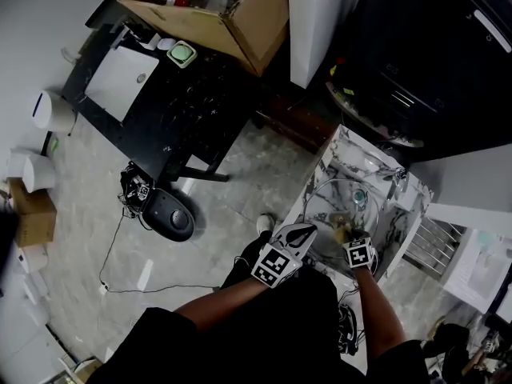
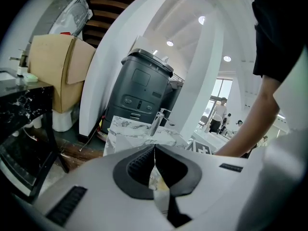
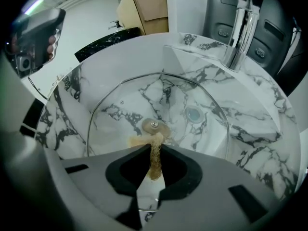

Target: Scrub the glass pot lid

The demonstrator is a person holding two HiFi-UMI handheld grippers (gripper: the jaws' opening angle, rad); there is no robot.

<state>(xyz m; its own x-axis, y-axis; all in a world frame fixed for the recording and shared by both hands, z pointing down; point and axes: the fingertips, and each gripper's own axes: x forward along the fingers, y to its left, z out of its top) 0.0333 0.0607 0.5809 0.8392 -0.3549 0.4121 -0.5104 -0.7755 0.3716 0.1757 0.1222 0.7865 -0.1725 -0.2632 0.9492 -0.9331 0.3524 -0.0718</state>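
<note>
Resting in the marble sink basin [image 3: 67, 85], below the faucet [image 3: 240, 28] and over the drain [image 3: 193, 113]: the glass pot lid [image 3: 120, 109]. Probably underside up, judging by the flat metal fitting [image 3: 154, 125] at its centre.

Pinched at the near-left rim by the left gripper [image 2: 154, 150], jaws closed tight on the thin glass edge. Clamped in the right gripper [image 3: 153, 147]: a tan scrub pad [image 3: 154, 163], squeezed flat between shut jaws and touching the lid just beside the centre fitting. Scrubbing apparently under way, with most of the glass yet to cover.

Risks from here:
- Slipping of the lid out of that narrow rim pinch under hard downward scrubbing, then a knock against the marble.
- Chipping or cracking from too much squeeze on the glass edge.
- Snagging of the pad on the fitting, or dragging loose from the jaws.
- Scraping of bare jaw tips on glass if pressed too low.
</note>
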